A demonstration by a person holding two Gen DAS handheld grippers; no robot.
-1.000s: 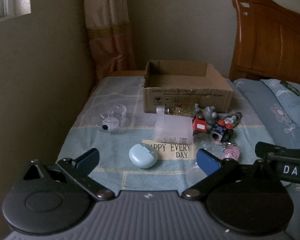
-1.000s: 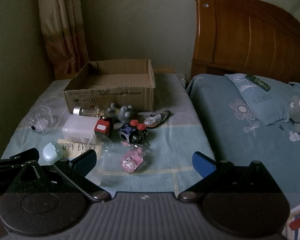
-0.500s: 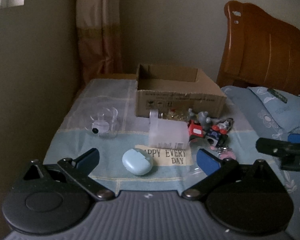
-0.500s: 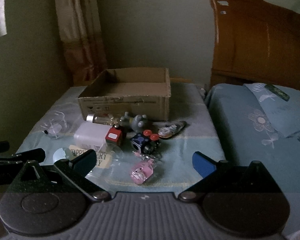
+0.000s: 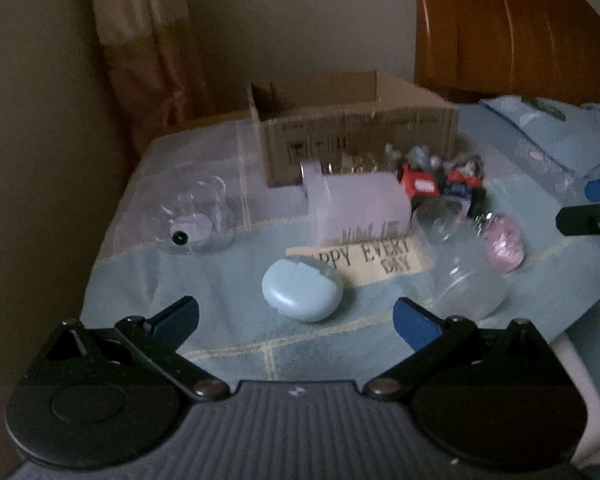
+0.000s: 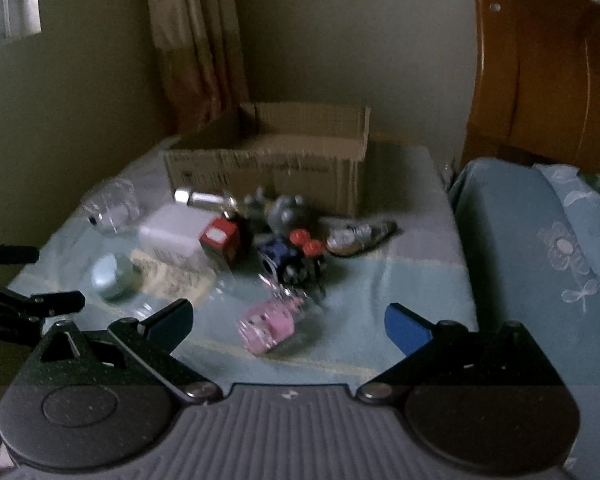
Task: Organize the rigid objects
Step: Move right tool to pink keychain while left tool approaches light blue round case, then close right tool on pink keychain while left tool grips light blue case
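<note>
Hovering low | left hand-held gripper wide, empty | right hand-held gripper wide, empty

Left gripper and right gripper both hover level, jaws spread wide.

Each hand-held gripper: black linkages, blue fingertips, seemingly ribbed grey body.

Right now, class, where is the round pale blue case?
Left wrist view: the round pale blue case lies between the open fingers, beside the lettered card.
</note>
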